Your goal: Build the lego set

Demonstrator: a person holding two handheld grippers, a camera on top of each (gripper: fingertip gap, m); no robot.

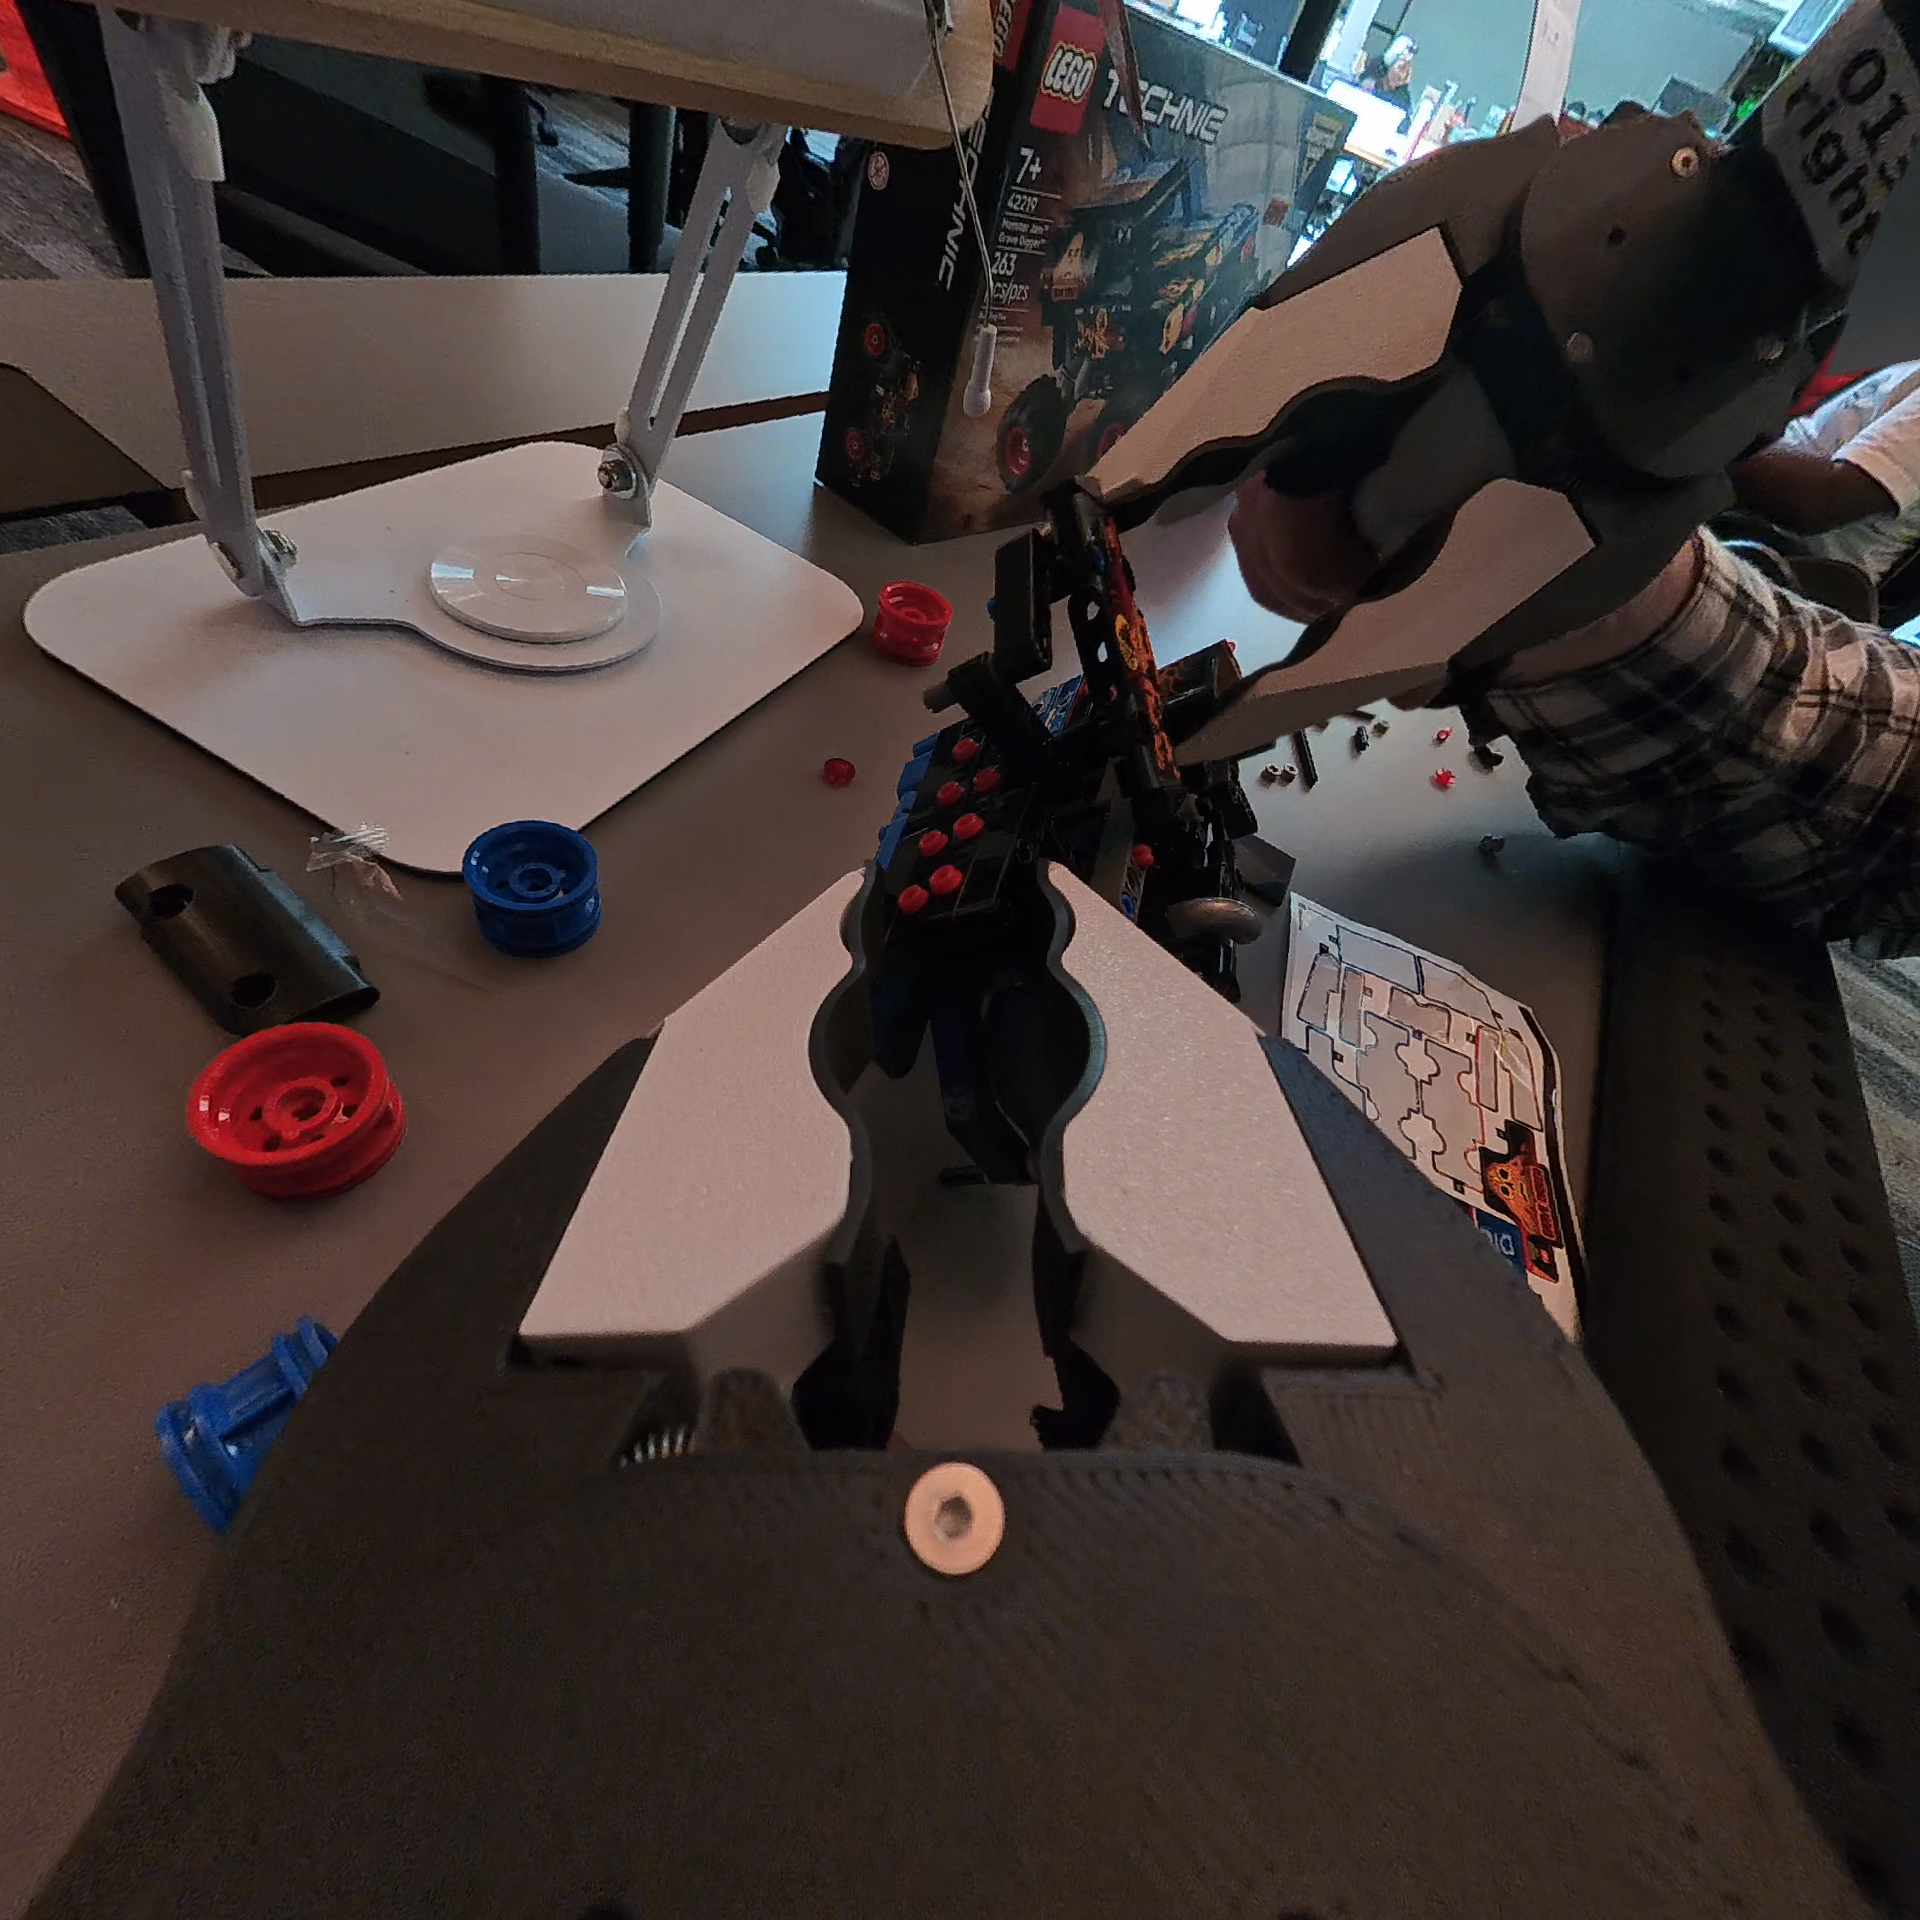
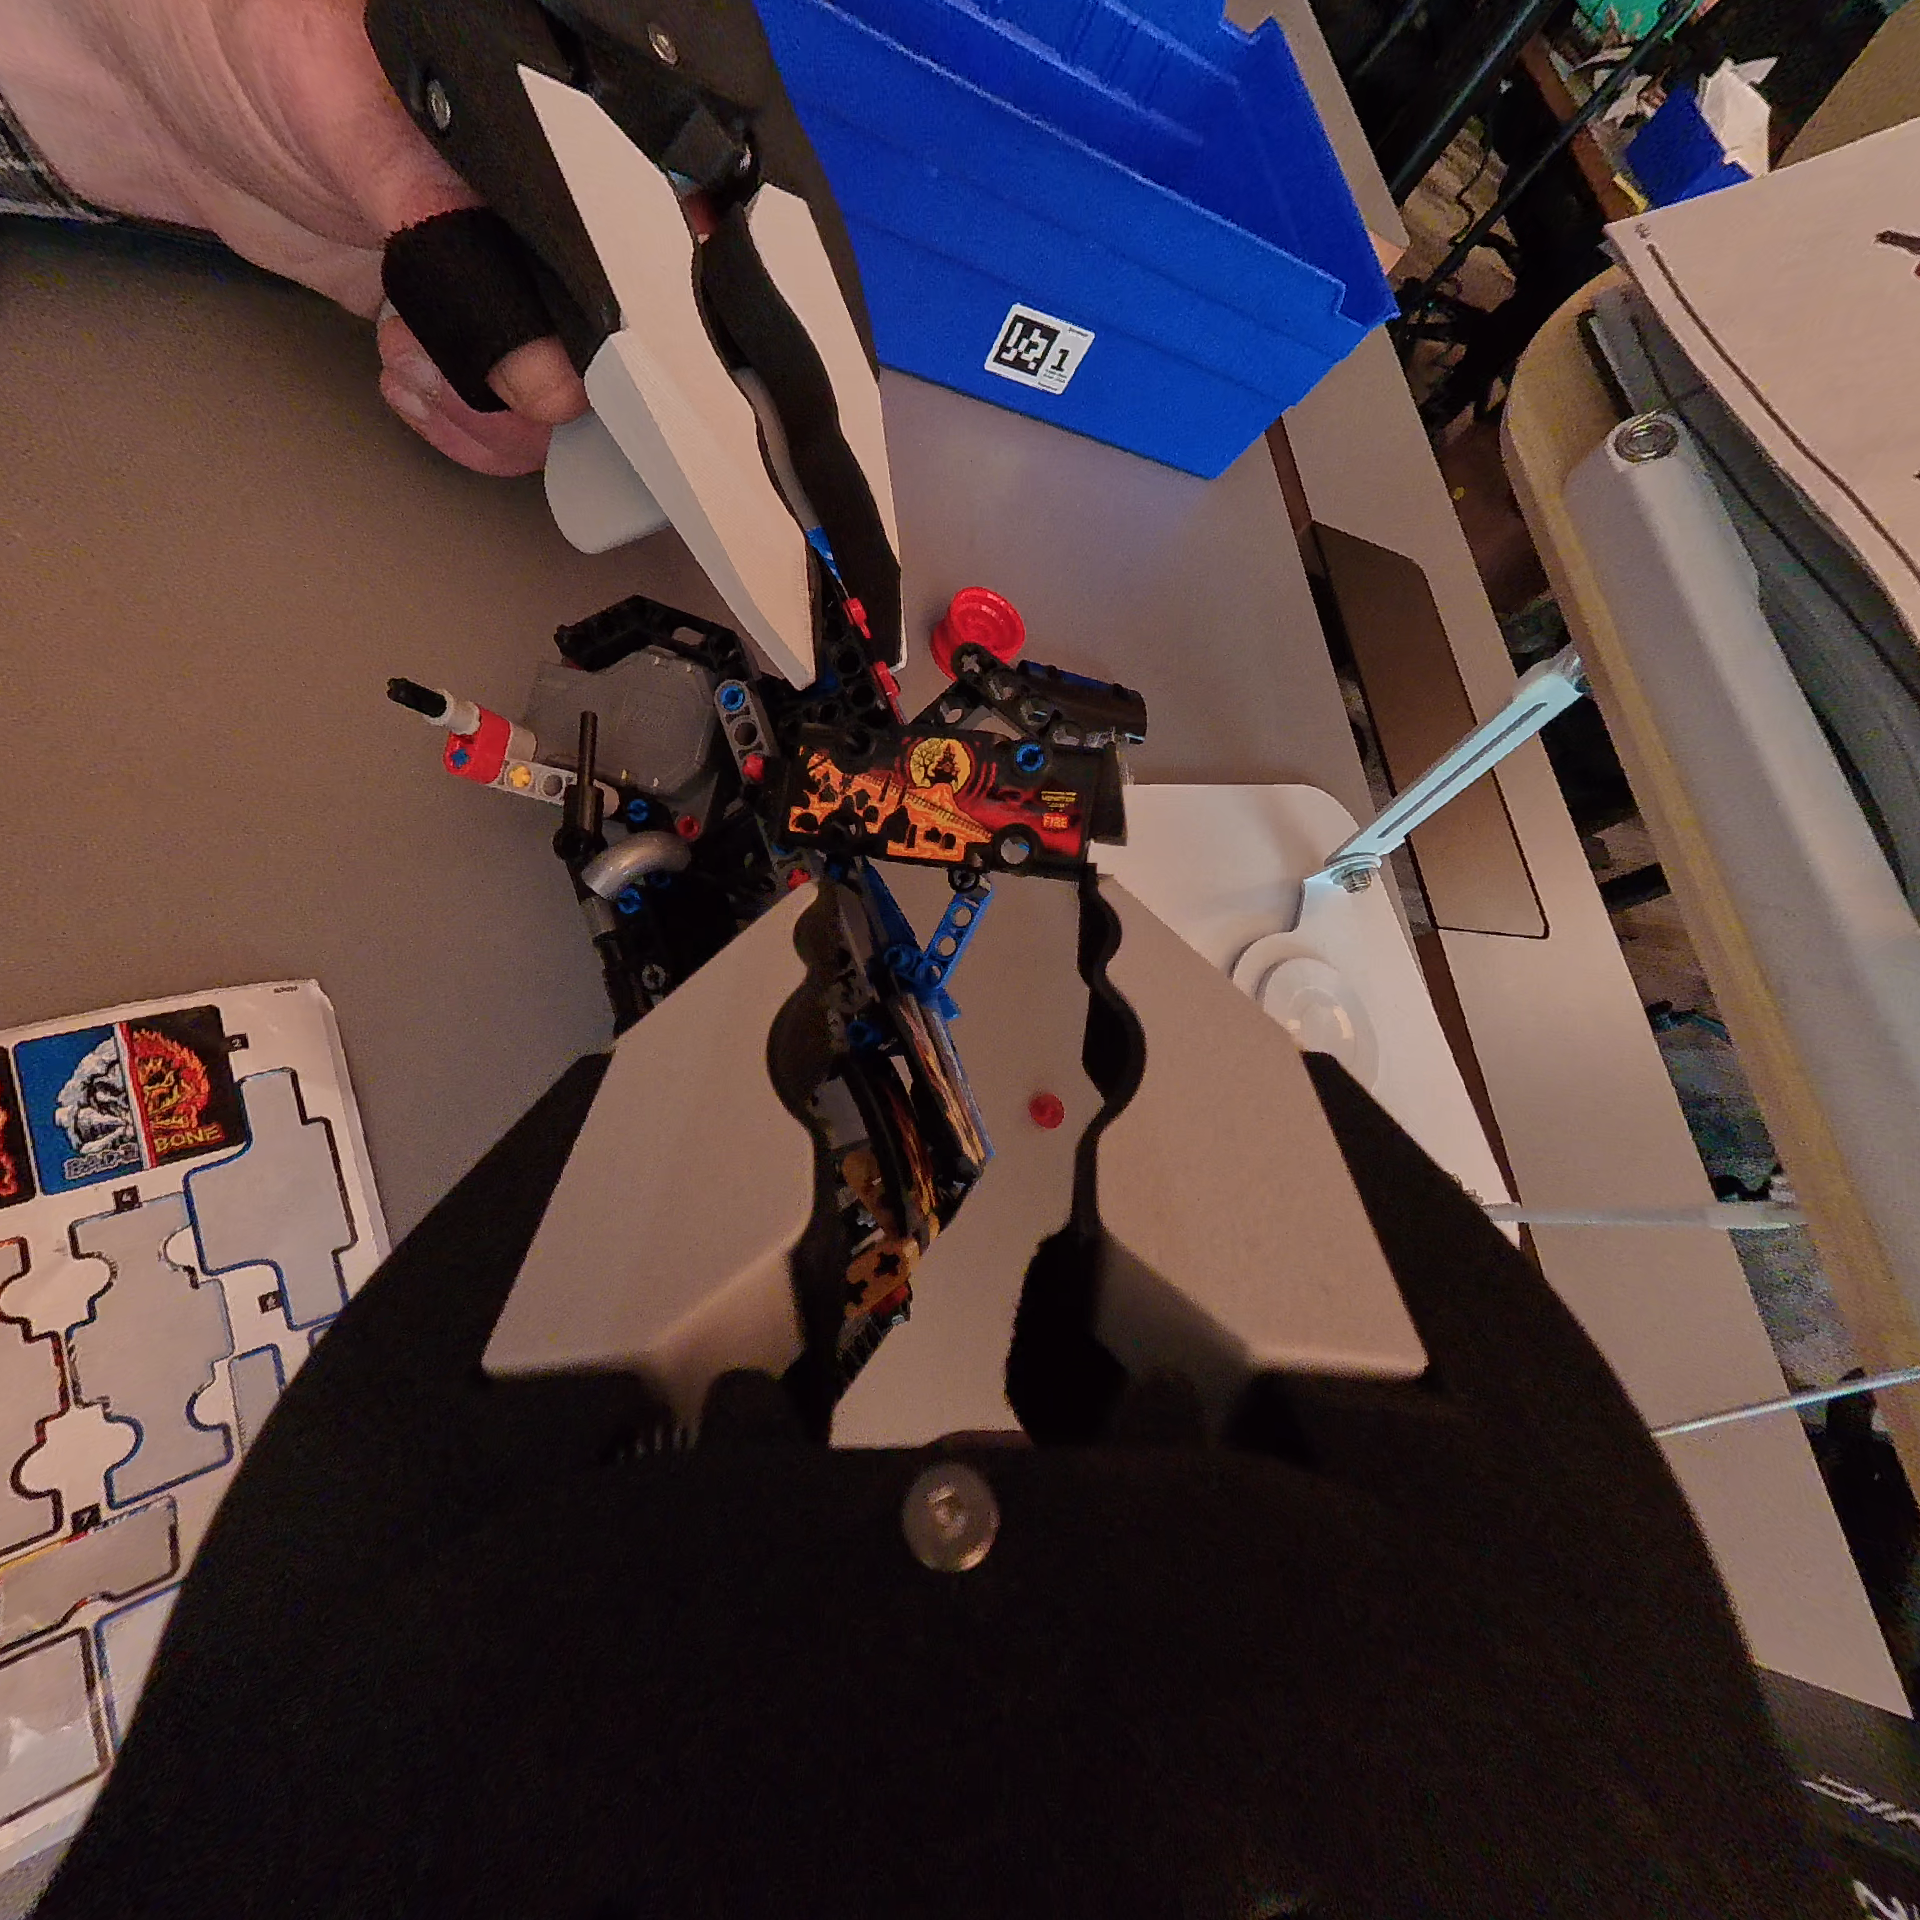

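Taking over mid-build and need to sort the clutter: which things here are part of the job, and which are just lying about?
In the job:
- lego model, between both grippers: left gripper, right gripper
- red wheel hubs
- blue wheel hub
- sticker sheet
- set box

Lying about:
- white stand base
- blue bin
- black bracket

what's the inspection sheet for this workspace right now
surface: grey table, mostly bare near the model.
job's things: half-built lego model mid-table; red wheel, blue wheel, small red wheel loose; sticker sheet beside the model; set box standing behind.
clutter: black curved part, blue piece, tiny pins, white stand base.
grippers: left gripper closed on the model; right gripper around the model's printed panel, open.
cables: thin white cord hanging from the stand.
surroundings: blue bin, other desks behind.
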